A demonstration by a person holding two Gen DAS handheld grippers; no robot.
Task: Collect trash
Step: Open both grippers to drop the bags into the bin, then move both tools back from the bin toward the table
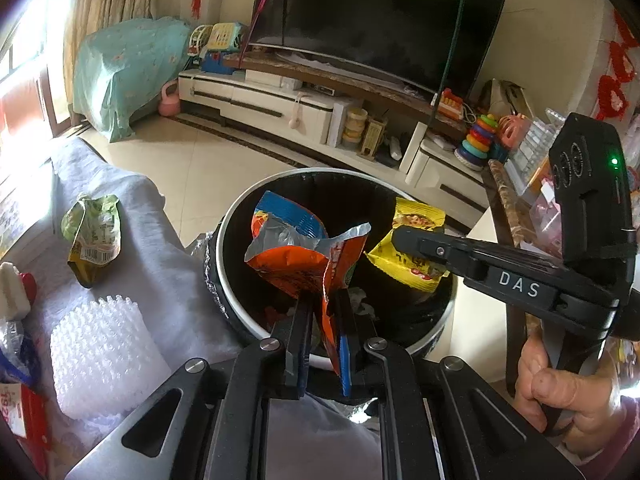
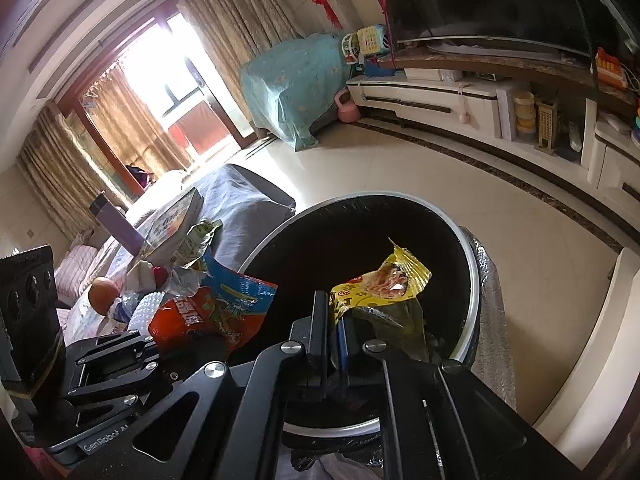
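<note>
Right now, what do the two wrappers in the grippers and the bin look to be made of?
Orange wrapper: thin plastic film with a foil lining, judging by the crinkled silver inside.
Yellow wrapper: glossy printed plastic film; it creases and catches the light.
Bin: probably hard plastic, with a smooth white rim and a dark inside; I cannot tell whether that is a liner.

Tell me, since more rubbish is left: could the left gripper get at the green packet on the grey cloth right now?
Probably not yet. The left gripper is shut on the orange packet above the bin, so it must let go first. Otherwise the green packet lies uncovered on the grey cloth, with nothing in between.
</note>
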